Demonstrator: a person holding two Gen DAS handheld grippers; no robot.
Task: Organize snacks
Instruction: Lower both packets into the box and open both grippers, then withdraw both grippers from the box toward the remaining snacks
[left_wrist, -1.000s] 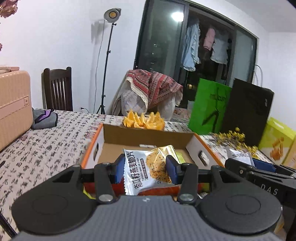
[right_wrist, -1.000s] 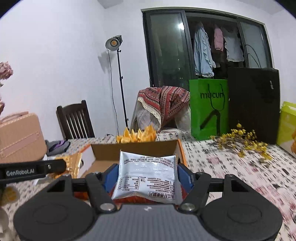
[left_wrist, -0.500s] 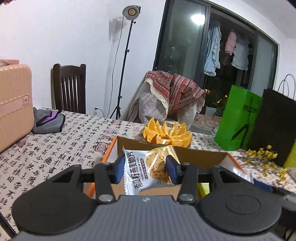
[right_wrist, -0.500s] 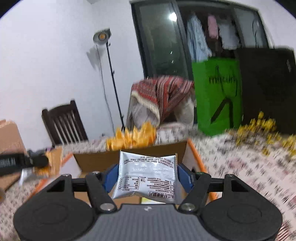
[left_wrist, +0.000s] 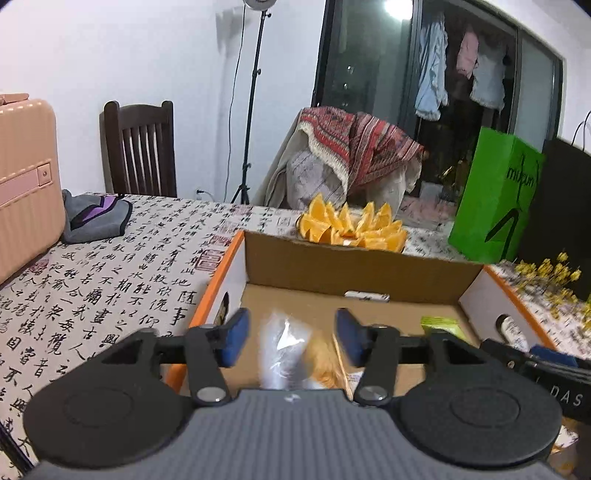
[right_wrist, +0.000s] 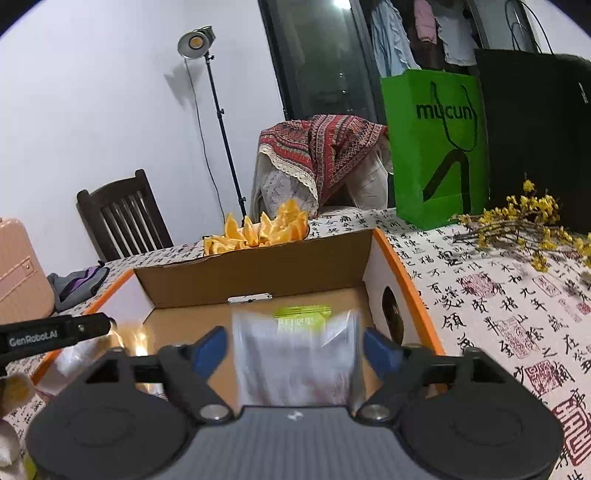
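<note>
An open cardboard box with orange rims (left_wrist: 354, 269) (right_wrist: 258, 269) stands on the table. My left gripper (left_wrist: 291, 338) is open above the box's near side. A blurred white and gold snack packet (left_wrist: 291, 350) hangs loose between its fingers, touching neither pad. My right gripper (right_wrist: 295, 349) is open too. A blurred silver snack packet (right_wrist: 295, 362) sits between its fingers, free of both pads. A green packet (left_wrist: 441, 326) (right_wrist: 301, 314) lies on the box floor.
A plate of orange wedges (left_wrist: 351, 225) stands just behind the box. A green paper bag (right_wrist: 436, 144) and a black bag (right_wrist: 535, 129) stand at the back right, with yellow flower twigs (right_wrist: 517, 221) in front. A pink suitcase (left_wrist: 26, 177) is at far left.
Both grippers have opened and let go of their packets, which are blurred and dropping toward the box. Both grippers have moved forward over the box.
</note>
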